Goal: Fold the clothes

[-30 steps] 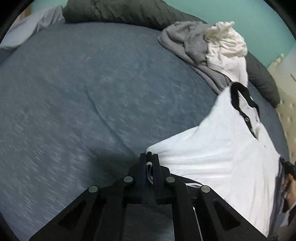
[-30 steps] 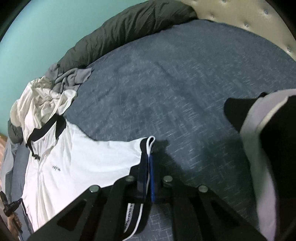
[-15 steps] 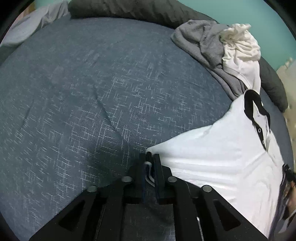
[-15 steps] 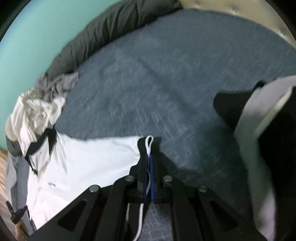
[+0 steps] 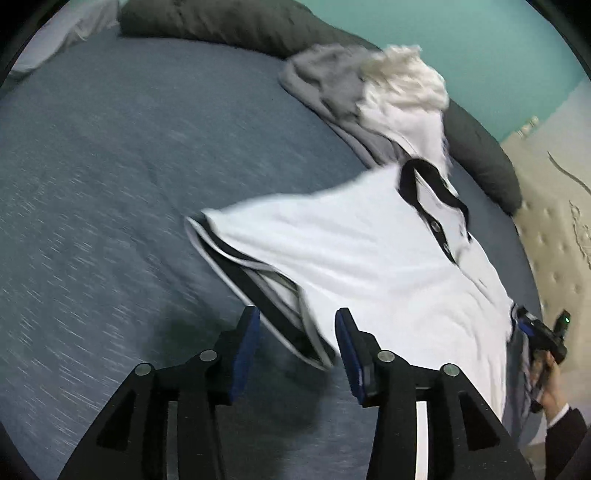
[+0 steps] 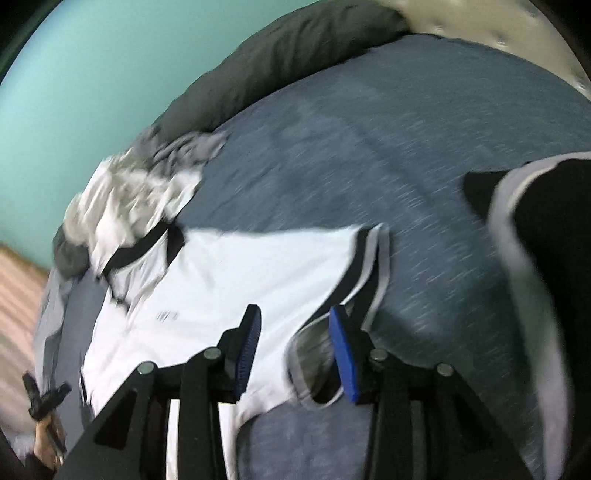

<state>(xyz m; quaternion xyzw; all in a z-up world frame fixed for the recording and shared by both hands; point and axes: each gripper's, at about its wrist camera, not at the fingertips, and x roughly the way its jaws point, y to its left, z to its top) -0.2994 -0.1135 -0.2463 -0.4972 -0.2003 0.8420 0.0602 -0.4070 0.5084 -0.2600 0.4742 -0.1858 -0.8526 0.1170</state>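
In the left wrist view the left gripper (image 5: 297, 332) sits at the bottom centre of the frame with its two blue-padded fingers (image 5: 243, 354) spread wide apart and holding nothing; the black-and-white banded sleeve hem (image 5: 258, 291) of the white polo shirt (image 5: 351, 251) lies on the blue bedsheet (image 5: 110, 184) just above and between them, blurred. The shirt spreads from the middle of the frame down toward the lower right, front side up, with its black collar (image 5: 417, 173) and button placket toward the upper right. Above the collar, in the upper middle of the frame, a crumpled grey garment (image 5: 325, 77) and a crumpled white garment (image 5: 406, 96) lie heaped together against a dark grey duvet (image 5: 221, 22) that runs along the top edge, with a teal wall (image 5: 498, 48) behind. At the lower right edge the other gripper's dark body shows beside the shirt's far side, with a padded cream headboard (image 5: 554, 221) behind it. In the right wrist view the right gripper (image 6: 293, 332) is likewise at the bottom centre, fingers (image 6: 343, 354) parted and gripping nothing, with the shirt's other sleeve opening (image 6: 317, 365) lying loose on the sheet between and just below them. The shirt fills the centre-left of that frame, collar toward the upper left near the heaped garments. A black garment with a pale edge (image 6: 535, 277) occupies the right side of the frame, blurred
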